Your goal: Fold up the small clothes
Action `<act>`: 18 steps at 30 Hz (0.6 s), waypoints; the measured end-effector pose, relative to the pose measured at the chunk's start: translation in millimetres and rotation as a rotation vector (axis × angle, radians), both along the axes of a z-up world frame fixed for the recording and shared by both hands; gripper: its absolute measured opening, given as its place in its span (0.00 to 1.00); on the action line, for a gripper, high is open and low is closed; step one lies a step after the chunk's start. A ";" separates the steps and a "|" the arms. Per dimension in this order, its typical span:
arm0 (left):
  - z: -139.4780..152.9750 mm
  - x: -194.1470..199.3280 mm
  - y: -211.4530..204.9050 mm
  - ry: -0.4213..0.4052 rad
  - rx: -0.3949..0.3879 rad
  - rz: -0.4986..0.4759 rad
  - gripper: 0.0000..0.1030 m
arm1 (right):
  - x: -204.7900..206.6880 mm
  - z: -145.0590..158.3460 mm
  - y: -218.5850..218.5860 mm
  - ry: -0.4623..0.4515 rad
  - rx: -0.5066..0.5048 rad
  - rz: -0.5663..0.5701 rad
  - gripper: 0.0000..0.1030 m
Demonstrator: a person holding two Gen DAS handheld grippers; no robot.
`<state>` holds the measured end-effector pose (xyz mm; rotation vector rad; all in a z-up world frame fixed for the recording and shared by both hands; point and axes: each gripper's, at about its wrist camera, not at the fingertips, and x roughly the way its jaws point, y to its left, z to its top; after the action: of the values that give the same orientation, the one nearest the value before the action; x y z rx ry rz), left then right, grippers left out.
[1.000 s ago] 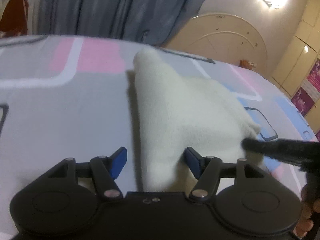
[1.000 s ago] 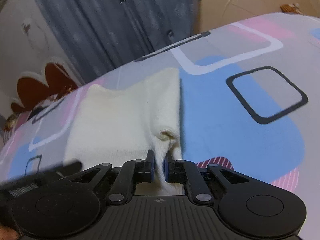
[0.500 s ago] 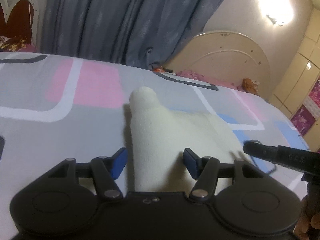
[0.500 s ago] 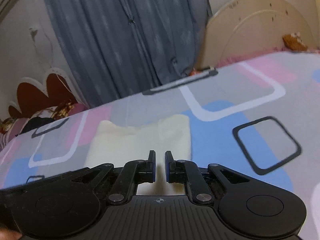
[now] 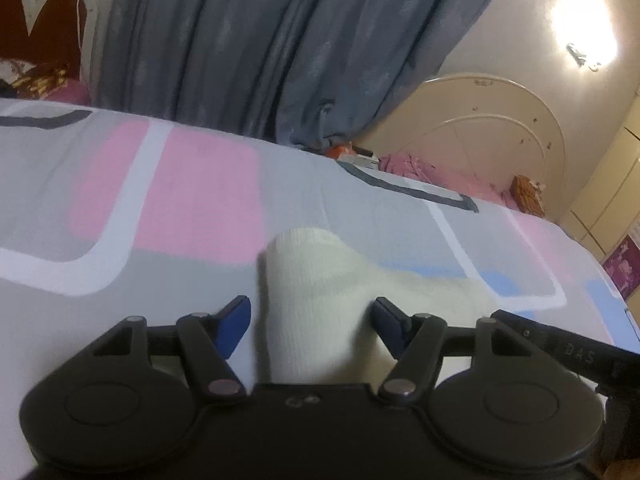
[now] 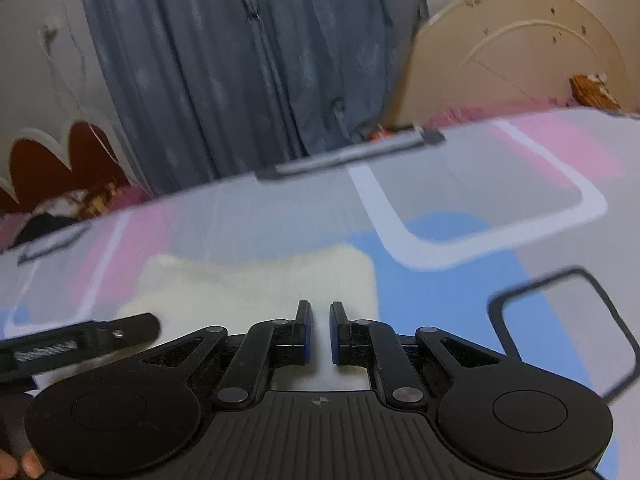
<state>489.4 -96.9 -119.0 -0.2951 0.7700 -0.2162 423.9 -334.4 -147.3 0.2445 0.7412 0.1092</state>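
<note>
A small cream knit garment (image 5: 320, 300) lies folded on the patterned bedsheet (image 5: 160, 208). In the left wrist view my left gripper (image 5: 310, 322) is open, its blue-padded fingers (image 5: 234, 320) standing either side of the garment's near end, above it. In the right wrist view the garment (image 6: 256, 284) lies flat ahead of my right gripper (image 6: 320, 332), whose jaws stand slightly apart with nothing between them. Each gripper's body shows at the edge of the other's view.
The bedsheet (image 6: 460, 216) has pink, blue, grey and white squares. Grey curtains (image 5: 260, 48) hang behind the bed. A cream arched headboard (image 5: 492, 128) stands at the right, and a lit wall lamp (image 5: 584, 40) above it.
My right gripper has let go of the garment's edge and drawn back and up. Both grippers have lifted and tilted away from the bed. The garment stays flat.
</note>
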 end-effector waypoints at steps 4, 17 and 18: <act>-13.6 11.3 -1.3 0.042 0.006 0.016 0.67 | 18.5 -7.1 0.4 0.020 -0.010 -0.014 0.09; -9.4 10.3 -9.5 0.026 0.094 -0.006 0.71 | 17.0 -16.0 -8.9 0.054 -0.014 -0.030 0.26; -7.0 8.0 -9.3 0.025 0.099 -0.008 0.71 | 13.9 -12.0 -9.3 0.048 -0.012 -0.034 0.26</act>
<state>497.4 -106.2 -126.0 -0.2014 0.8044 -0.1817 437.8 -343.7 -159.3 0.2491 0.7845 0.0672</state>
